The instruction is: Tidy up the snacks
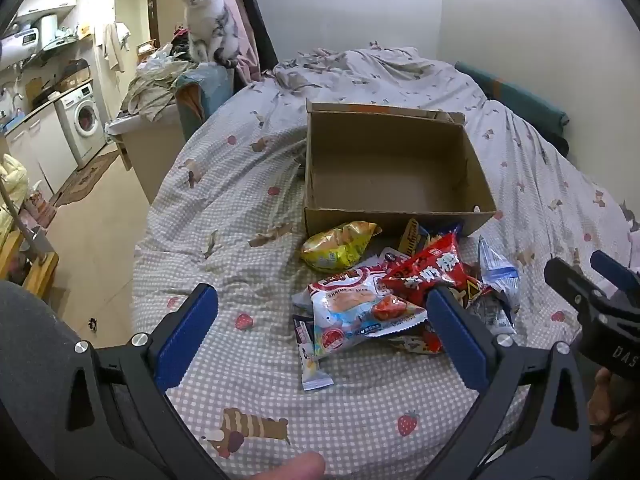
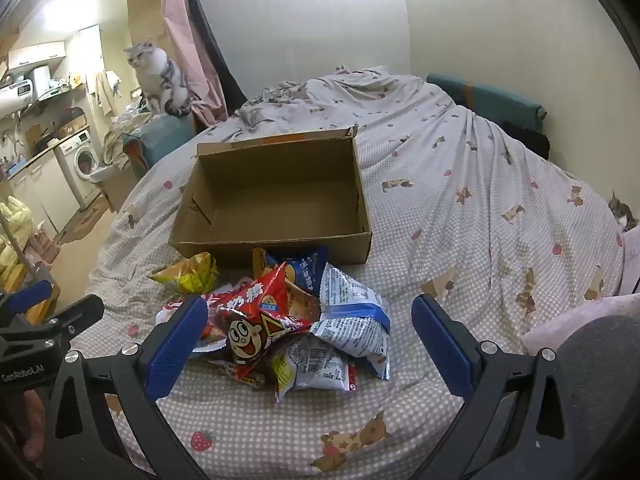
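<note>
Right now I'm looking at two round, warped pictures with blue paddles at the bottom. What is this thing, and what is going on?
A person holds a two-finger gripper in each hand; each has a wide-angle camera looking along its blue fingers. One picture is from the left gripper, the other from the right gripper. Both are open and hold nothing. They hover over a pile of snack packets lying on a bed, just in front of an empty cardboard box. A cat sits watching in the background.
</note>
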{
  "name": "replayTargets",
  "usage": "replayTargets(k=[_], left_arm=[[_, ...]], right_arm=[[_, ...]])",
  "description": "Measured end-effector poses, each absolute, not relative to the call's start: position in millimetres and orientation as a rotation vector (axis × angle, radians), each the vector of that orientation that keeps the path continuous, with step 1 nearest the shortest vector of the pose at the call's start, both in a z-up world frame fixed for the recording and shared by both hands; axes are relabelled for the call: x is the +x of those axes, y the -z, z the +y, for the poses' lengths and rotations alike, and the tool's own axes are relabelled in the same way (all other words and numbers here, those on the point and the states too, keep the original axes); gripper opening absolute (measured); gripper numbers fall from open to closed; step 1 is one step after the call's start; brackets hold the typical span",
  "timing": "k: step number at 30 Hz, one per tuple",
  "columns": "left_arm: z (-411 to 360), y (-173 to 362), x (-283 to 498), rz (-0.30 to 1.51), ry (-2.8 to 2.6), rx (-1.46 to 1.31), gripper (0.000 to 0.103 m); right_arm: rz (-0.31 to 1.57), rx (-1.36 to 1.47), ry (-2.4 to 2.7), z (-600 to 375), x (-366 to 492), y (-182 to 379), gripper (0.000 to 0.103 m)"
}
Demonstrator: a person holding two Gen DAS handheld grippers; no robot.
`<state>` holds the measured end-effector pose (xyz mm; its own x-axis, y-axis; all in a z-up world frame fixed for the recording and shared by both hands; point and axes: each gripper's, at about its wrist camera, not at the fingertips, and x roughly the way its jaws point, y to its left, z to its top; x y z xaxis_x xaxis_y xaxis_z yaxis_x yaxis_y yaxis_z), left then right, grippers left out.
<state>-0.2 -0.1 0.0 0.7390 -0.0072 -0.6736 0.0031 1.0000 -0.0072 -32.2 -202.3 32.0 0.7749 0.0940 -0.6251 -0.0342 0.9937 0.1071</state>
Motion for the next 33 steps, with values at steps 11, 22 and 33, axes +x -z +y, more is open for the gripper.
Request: replayTargets(k=[11,22,33], left_arm=[[1.2,0.4,-0.7,0.743,0.008,-0.02,0.103],[0.8,0.6,-0.3,0.745,0.006,-0.021,0.103],[2.8,0.3,0.9,0.746,0.006,-0.02,0.103]], right_arm=[[0.701,0.101,-0.064,-201.8,-29.3,-29.9,0.103],[0.693,0.088,-0.071,-201.5,-30.2,-29.0,0.103],[0.693,0.08,-0.075,-199.7,-30.1,-28.4,0.103]])
